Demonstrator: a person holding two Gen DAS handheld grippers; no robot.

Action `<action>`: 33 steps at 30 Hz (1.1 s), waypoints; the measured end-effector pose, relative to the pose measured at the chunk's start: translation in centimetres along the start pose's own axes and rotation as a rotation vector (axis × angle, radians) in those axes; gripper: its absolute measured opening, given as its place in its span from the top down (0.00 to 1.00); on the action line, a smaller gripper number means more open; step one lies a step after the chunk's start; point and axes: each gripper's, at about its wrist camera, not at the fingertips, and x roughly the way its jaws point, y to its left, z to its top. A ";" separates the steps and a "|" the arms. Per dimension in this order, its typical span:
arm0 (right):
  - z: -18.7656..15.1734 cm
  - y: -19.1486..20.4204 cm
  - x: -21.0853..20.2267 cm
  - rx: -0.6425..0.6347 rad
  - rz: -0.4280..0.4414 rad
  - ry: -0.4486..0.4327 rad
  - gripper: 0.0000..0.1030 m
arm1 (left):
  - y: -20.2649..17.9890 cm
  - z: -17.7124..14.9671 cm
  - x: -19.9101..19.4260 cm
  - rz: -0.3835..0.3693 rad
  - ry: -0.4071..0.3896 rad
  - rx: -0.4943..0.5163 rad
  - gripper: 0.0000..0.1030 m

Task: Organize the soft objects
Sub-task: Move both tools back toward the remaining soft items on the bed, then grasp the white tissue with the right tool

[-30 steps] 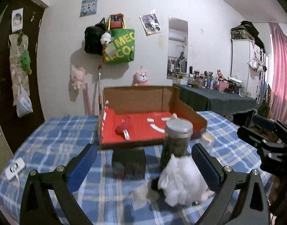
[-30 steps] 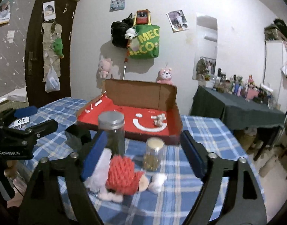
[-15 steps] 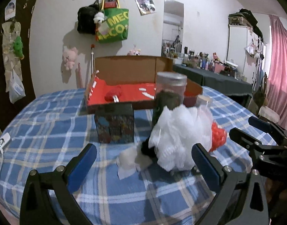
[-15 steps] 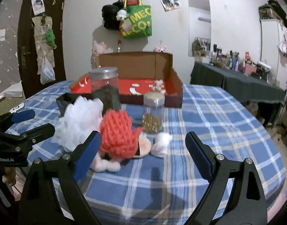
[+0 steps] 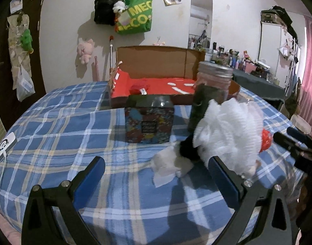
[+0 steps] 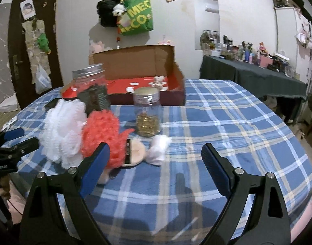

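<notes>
We hold both the left gripper and the right gripper spread wide and empty, low over the blue plaid tablecloth. The fluffy white mesh pouf and the orange-red crocheted soft toy lie touching, beside the tall glass jar. We should centre the pads around one soft piece, clear of the jar, then squeeze gently.

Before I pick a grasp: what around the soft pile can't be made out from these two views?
- Left wrist view: red knitted piece mostly hidden behind the white pouf.
- Right wrist view: dark patterned box hidden behind the pouf and tall jar.
- Both: the pouf's underside and contact with the tablecloth.
</notes>
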 end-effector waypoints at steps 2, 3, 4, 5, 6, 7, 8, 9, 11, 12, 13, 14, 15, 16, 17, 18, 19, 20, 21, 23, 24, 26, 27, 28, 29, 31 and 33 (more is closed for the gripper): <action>0.3 -0.9 0.7 0.019 -0.028 0.022 0.11 | 0.5 0.0 0.6 -0.014 0.030 0.015 0.00; 0.4 -1.2 1.1 0.027 -0.034 0.039 0.11 | 0.8 -0.1 1.0 -0.008 0.042 0.015 0.00; 0.4 -1.5 1.6 0.035 -0.043 0.058 0.11 | 0.9 -0.1 1.3 -0.004 0.057 0.014 0.00; 0.5 -2.0 2.3 0.047 -0.053 0.090 0.11 | 1.2 0.0 1.9 -0.005 0.086 0.013 0.00; 0.5 -2.2 2.8 0.052 -0.052 0.110 0.11 | 1.4 0.0 2.4 -0.012 0.110 0.009 0.00; 0.6 -2.6 3.7 0.062 -0.038 0.141 0.11 | 1.6 0.0 2.8 -0.020 0.129 0.006 0.00; 0.6 -2.7 4.2 0.069 -0.028 0.160 0.11 | 1.7 0.1 3.3 -0.030 0.142 0.004 0.01; 0.7 -2.9 4.7 0.074 -0.020 0.176 0.12 | 1.8 0.3 3.6 -0.038 0.149 0.006 0.03; 0.9 -2.9 5.8 0.074 -0.004 0.205 0.20 | 1.7 0.6 4.2 -0.049 0.163 0.026 0.10; 0.9 -2.9 6.1 0.070 -0.002 0.212 0.33 | 1.5 0.8 4.5 -0.061 0.169 0.037 0.14; 0.9 -2.8 6.5 0.065 0.004 0.224 0.42 | 1.5 0.9 4.8 -0.075 0.173 0.043 0.18; 1.0 -2.7 7.0 0.064 0.021 0.247 0.46 | 1.2 1.1 5.2 -0.100 0.183 0.050 0.22; 1.0 -2.8 7.4 0.069 0.041 0.262 0.54 | 1.0 1.2 5.4 -0.121 0.190 0.057 0.29; 0.9 -2.9 7.7 0.082 0.075 0.270 0.64 | 0.8 1.2 5.6 -0.139 0.194 0.064 0.38; 1.0 -2.9 7.8 0.084 0.088 0.272 0.69 | 0.5 1.3 5.7 -0.166 0.192 0.073 0.43; 1.1 -2.8 7.7 0.080 0.106 0.273 0.78 | 0.3 1.3 5.7 -0.187 0.190 0.081 0.56; 1.1 -2.7 7.7 0.081 0.129 0.274 0.81 | 0.1 1.3 5.7 -0.209 0.190 0.089 0.74; 1.1 -2.7 7.5 0.087 0.152 0.277 0.82 | -0.1 1.2 5.6 -0.244 0.189 0.092 0.79; 1.2 -2.7 7.3 0.090 0.154 0.273 0.84 | -0.1 1.2 5.4 -0.250 0.187 0.094 0.81; 1.3 -2.8 6.9 0.096 0.175 0.269 0.85 | 0.0 1.1 5.1 -0.254 0.180 0.093 0.83; 1.4 -2.9 6.5 0.106 0.190 0.266 0.85 | 0.1 1.1 4.9 -0.257 0.178 0.089 0.83; 1.6 -3.0 6.0 0.110 0.197 0.256 0.85 | 0.2 1.1 4.3 -0.259 0.170 0.089 0.84; 1.7 -3.0 5.7 0.107 0.199 0.251 0.85 | 0.2 1.1 4.1 -0.258 0.165 0.090 0.84; 1.7 -2.9 5.4 0.102 0.199 0.249 0.85 | 0.4 1.2 4.0 -0.255 0.162 0.092 0.84; 1.8 -2.8 5.3 0.099 0.199 0.248 0.85 | 0.3 1.3 3.9 -0.252 0.159 0.096 0.84; 1.8 -2.8 5.3 0.099 0.205 0.250 0.85 | 0.3 1.4 3.7 -0.250 0.155 0.095 0.84; 1.7 -2.8 5.4 0.103 0.210 0.256 0.85 | 0.4 1.5 3.8 -0.247 0.157 0.090 0.84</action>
